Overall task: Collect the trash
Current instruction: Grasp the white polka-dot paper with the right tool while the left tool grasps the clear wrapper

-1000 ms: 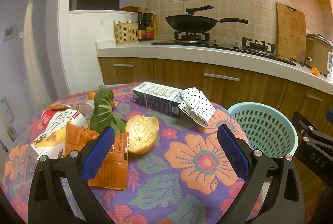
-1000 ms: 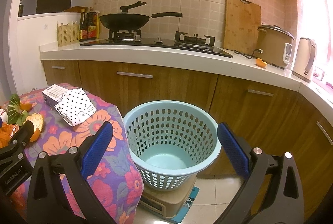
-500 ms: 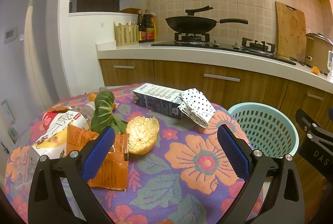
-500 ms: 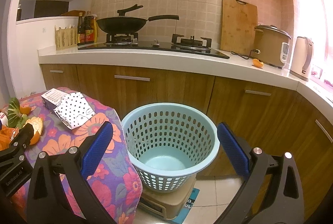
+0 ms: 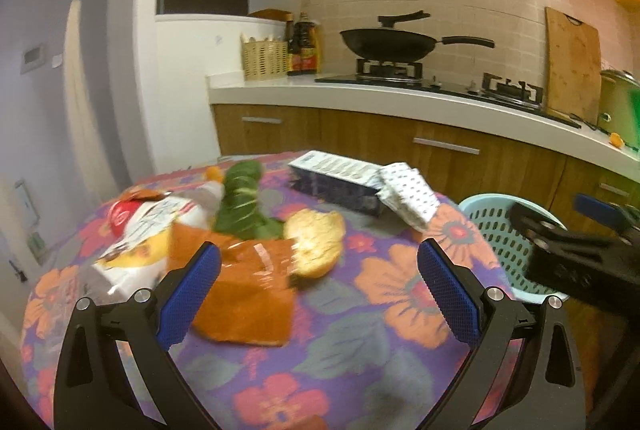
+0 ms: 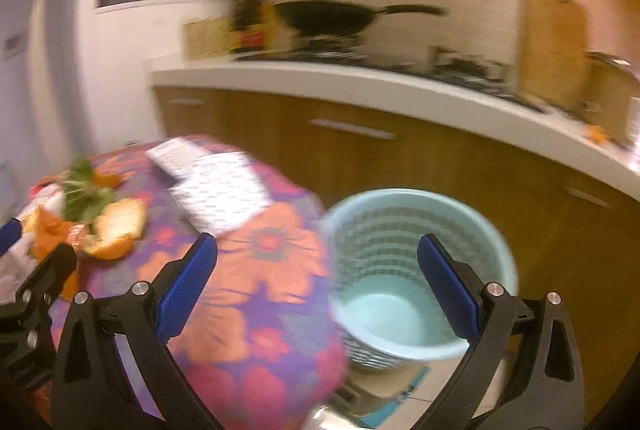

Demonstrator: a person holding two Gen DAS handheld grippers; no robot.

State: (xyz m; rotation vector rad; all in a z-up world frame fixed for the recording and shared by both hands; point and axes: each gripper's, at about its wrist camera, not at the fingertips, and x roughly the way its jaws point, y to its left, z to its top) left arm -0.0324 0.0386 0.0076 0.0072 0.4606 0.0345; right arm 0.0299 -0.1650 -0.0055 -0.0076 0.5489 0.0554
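L wrist view shows the trash pile best: orange wrapper (image 5: 244,306) near the desk's L edge, citrus peel (image 5: 316,244) touching its R corner, green leaf (image 5: 240,202) behind, white/red snack bag (image 5: 148,234) at the far L edge. Dark carton (image 5: 332,182) w/ a dotted paper pack (image 5: 408,196) leaning on it sits toward the desk's far R edge. R wrist view alone shows the inside of the teal basket (image 6: 404,318), nothing in it, standing on the floor just beside the desk's R edge; in the L view the basket is half hidden behind the right gripper (image 5: 580,254).

R view is heavily motion-blurred: counter, wok (image 6: 324,16), carton print unreadable. Basket base is cut off by the R jaws. L view is softer than before too.

Left gripper (image 5: 318,296): jaws wide open, holding nothing, over the wrapper & peel. Right gripper (image 6: 316,290): jaws wide open, nothing held, straddling the desk's R edge & basket.

Vs 0.5 s ago: R cam has swung L toward the desk, so more of the floral desk (image 6: 256,310) is in frame; L cam nudged fwd, trash unmoved.
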